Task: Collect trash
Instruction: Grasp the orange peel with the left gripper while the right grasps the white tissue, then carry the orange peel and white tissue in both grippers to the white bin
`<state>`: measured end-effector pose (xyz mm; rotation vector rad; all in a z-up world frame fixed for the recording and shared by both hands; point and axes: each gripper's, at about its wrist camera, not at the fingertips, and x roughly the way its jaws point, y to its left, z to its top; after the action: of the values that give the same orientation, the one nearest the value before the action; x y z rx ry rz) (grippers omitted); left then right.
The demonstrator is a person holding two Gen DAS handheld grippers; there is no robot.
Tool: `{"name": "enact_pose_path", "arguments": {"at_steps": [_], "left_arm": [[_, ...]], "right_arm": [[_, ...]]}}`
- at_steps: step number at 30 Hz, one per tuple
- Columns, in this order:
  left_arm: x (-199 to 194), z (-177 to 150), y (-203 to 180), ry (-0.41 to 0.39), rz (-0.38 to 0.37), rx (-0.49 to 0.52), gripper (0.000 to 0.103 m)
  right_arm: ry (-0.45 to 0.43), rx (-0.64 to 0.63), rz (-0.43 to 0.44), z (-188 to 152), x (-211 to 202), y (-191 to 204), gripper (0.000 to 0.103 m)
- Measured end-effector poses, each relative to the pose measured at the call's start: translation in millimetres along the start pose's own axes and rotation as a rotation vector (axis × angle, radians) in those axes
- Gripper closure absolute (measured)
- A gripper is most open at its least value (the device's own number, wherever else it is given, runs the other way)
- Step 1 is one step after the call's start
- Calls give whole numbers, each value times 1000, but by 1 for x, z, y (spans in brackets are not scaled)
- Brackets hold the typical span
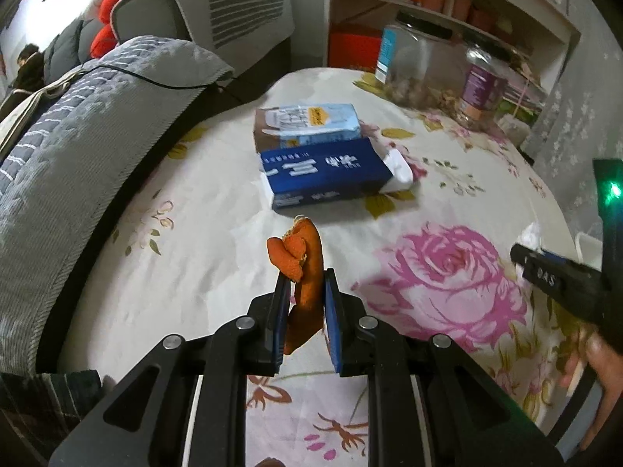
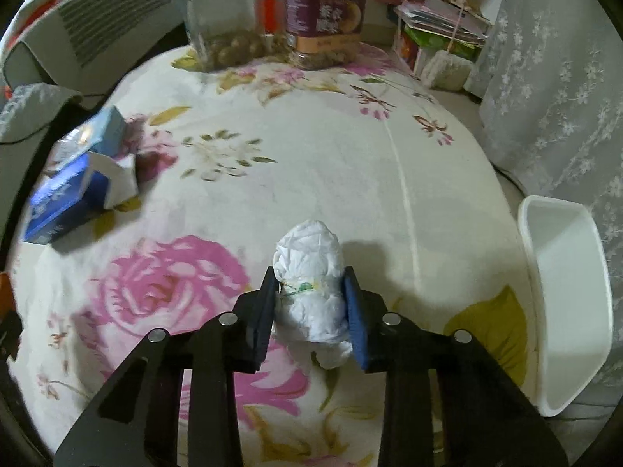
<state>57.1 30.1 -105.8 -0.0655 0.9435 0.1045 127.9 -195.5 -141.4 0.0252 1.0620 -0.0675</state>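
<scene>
Two bits of trash are in my tools at once. My left gripper (image 1: pixel 307 276) is clamped narrow on a curled orange peel (image 1: pixel 301 268); the strip runs up between the pads and curls over above them toward 12 o'clock, with its tail hanging below. My right gripper (image 2: pixel 309 278) has its pads against both sides of a crumpled white tissue wad (image 2: pixel 309 295) that seems to sit on the flowered tablecloth (image 2: pixel 331 148); the wad is puffy and wrinkled, with a small green and yellow mark on its left side.

Slipping is my worry. I judge the peel is pinched on a thin edge, so a quick swing could twist it loose. The wad is soft and may squash and slide out as I lift, since the pads catch only its middle.

At 3 o'clock from the wad, near the table edge, stands a white bin (image 2: pixel 564 350), open and apparently empty; it looks like the place to drop both. If I swing too wide, I might knock it over. At 9 to 10 o'clock lie a blue box (image 2: pixel 58 202) and a pale blue pack (image 2: pixel 97 132), touching each other. At 12 o'clock stand two clear jars (image 2: pixel 327 11).
</scene>
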Motion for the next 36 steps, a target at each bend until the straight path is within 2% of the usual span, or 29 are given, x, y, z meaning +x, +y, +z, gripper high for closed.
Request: {"name": "enact_pose_path", "arguments": {"at_steps": [8, 17, 36], "left_arm": [[-5, 10, 10, -22, 1, -45, 85], [-23, 15, -1, -70, -13, -30, 85], [-49, 21, -39, -131, -52, 16, 85]], "right_arm": [[-102, -50, 65, 1, -36, 20, 73], [-224, -66, 144, 1, -82, 25, 73], [-362, -89, 130, -9, -125, -5, 72]]}}
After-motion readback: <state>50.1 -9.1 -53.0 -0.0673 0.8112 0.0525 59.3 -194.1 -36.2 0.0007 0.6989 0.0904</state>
